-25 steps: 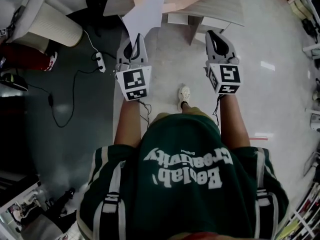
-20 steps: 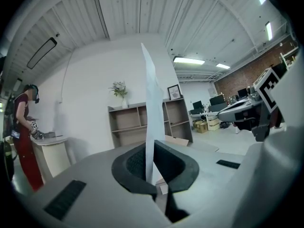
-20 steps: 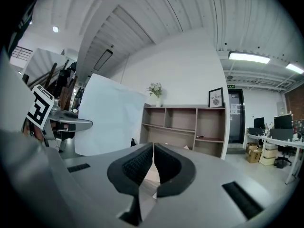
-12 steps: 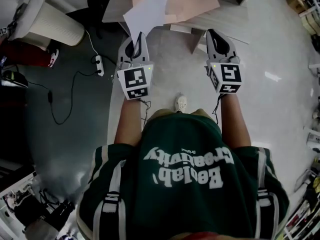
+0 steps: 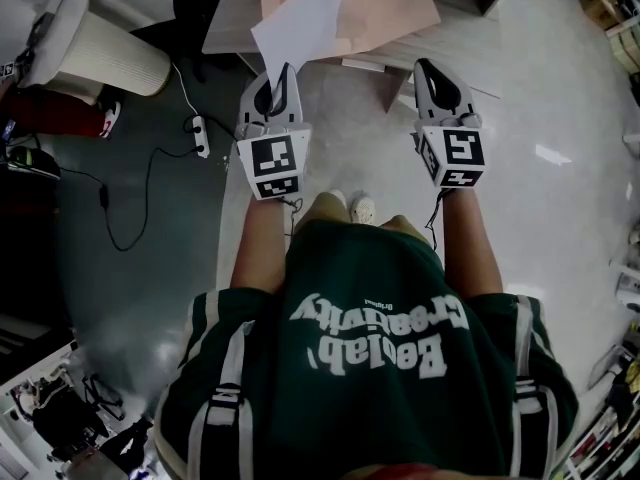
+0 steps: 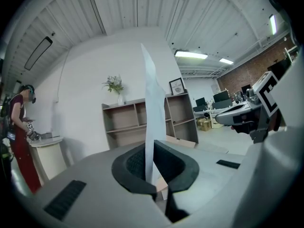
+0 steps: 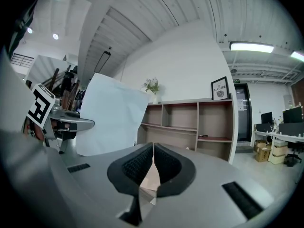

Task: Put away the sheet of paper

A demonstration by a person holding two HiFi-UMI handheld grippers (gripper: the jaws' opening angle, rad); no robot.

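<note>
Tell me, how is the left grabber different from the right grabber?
The left gripper pinches the sheet of paper; the right gripper holds nothing. Paper sticks out past the left gripper's tip; the right gripper's tip is bare. Both are shut and point forward, side by side.

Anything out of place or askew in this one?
A pale board lies askew on the floor at the foot of the shelf unit, perhaps a loose panel. Otherwise fine: the left gripper pinches the sheet of paper by its edge.
</note>
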